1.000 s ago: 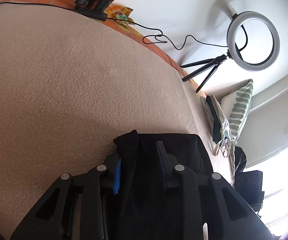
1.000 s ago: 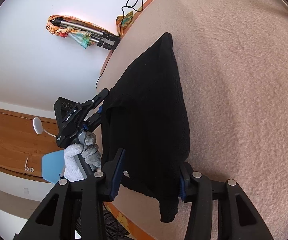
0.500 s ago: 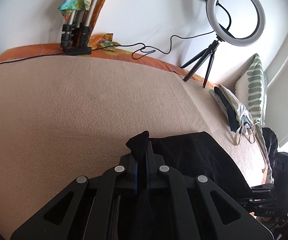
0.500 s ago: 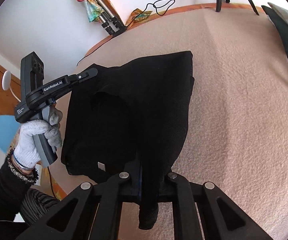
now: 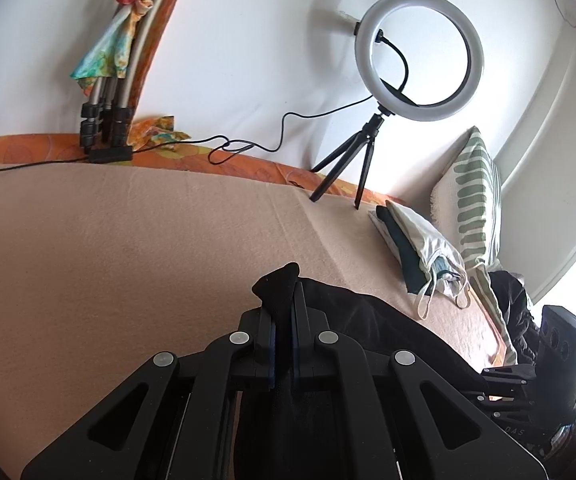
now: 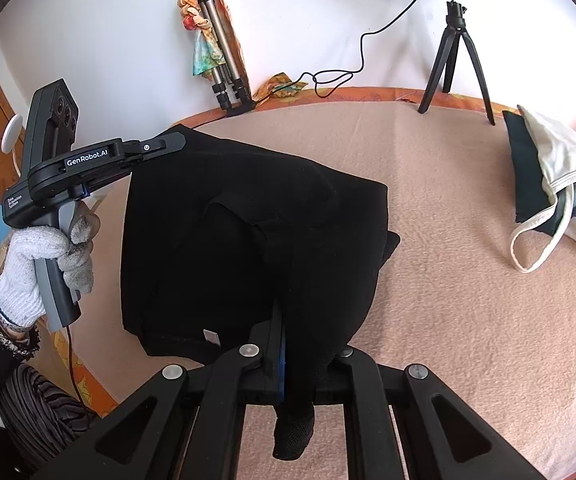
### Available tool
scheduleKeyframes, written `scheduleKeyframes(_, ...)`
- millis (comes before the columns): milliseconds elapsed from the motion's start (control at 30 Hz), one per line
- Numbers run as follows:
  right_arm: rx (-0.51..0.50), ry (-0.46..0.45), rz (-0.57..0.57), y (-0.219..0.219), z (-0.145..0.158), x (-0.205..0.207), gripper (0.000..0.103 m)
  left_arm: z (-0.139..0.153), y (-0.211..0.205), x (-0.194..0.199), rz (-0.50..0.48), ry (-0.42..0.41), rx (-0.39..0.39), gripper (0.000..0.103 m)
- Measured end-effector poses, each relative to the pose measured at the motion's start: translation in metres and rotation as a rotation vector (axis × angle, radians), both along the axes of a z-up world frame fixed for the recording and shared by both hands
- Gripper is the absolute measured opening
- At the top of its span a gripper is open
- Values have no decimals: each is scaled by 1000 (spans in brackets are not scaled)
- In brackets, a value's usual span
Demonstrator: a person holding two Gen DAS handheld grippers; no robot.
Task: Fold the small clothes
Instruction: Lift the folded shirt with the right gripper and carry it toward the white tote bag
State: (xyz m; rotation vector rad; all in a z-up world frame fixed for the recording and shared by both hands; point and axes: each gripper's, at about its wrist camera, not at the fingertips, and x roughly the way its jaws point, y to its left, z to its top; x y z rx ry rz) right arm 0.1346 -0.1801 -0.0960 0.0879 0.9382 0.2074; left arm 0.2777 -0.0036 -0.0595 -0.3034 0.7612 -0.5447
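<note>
A black garment (image 6: 247, 240) hangs between my two grippers above the beige blanket (image 6: 448, 320). My left gripper (image 5: 283, 316) is shut on one corner of the black garment (image 5: 279, 284), which sticks up between its fingers. In the right wrist view the left gripper (image 6: 167, 146) holds the cloth's far left corner. My right gripper (image 6: 288, 344) is shut on the near edge of the garment; a flap hangs below the jaws. The right gripper's body (image 5: 548, 372) shows at the right in the left wrist view.
A stack of folded clothes (image 6: 548, 184) topped by a white garment lies at the blanket's right, also in the left wrist view (image 5: 420, 248). A ring light on a tripod (image 5: 420, 56), a folded tripod (image 6: 219, 56), a cable and a striped pillow (image 5: 476, 200) stand along the wall.
Both grippers went from open around the garment's edges to shut on it. The garment has been lifted and now hangs spread between them, turned square to the wall.
</note>
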Motion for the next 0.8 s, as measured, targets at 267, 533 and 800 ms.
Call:
scheduleKeyframes(267, -70, -55, -61, -44, 26, -19, 4, 24, -62, 11, -89, -50, -41, 4)
scheduleKeyframes(533, -144, -99, -163, -115, 52, -42, 4, 52, -155, 29, -221, -110, -62, 4)
scheduleKeyframes(800, -239, -136, -272, -193, 72, -59, 4, 73, -252, 50, -332, -158, -79, 4)
